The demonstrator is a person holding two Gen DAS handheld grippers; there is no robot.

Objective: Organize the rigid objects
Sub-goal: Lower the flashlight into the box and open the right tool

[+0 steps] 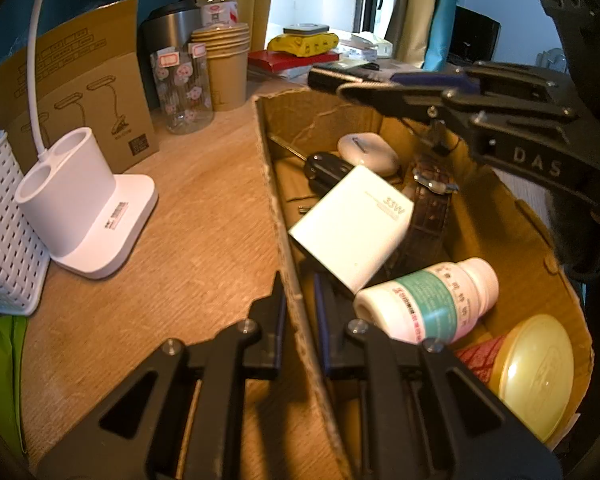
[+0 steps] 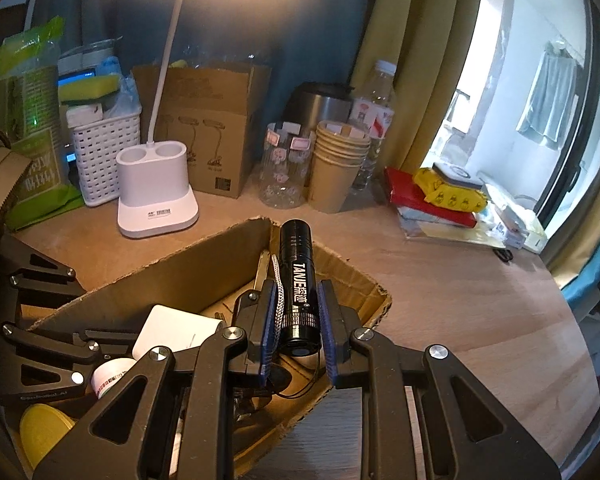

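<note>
An open cardboard box (image 1: 278,216) sits on the wooden desk. It holds a white charger (image 1: 352,220), a white pill bottle (image 1: 428,300), a brown-strapped watch (image 1: 430,204), a black key fob (image 1: 326,168), a white case (image 1: 366,150) and a yellow lid (image 1: 536,376). My left gripper (image 1: 300,300) is shut on the box's left wall. My right gripper (image 2: 296,314) is shut on a black TANE flashlight (image 2: 299,280) and holds it above the box (image 2: 352,276); it also shows in the left wrist view (image 1: 384,88) over the box's far end.
A white lamp base with two cups (image 1: 76,200) stands left of the box, a white basket (image 1: 4,224) beside it. Behind are a brown carton (image 1: 84,88), a glass jar (image 1: 184,88), paper cups (image 1: 224,64), a steel mug and a water bottle. Red and yellow packs (image 2: 440,196) lie at the right.
</note>
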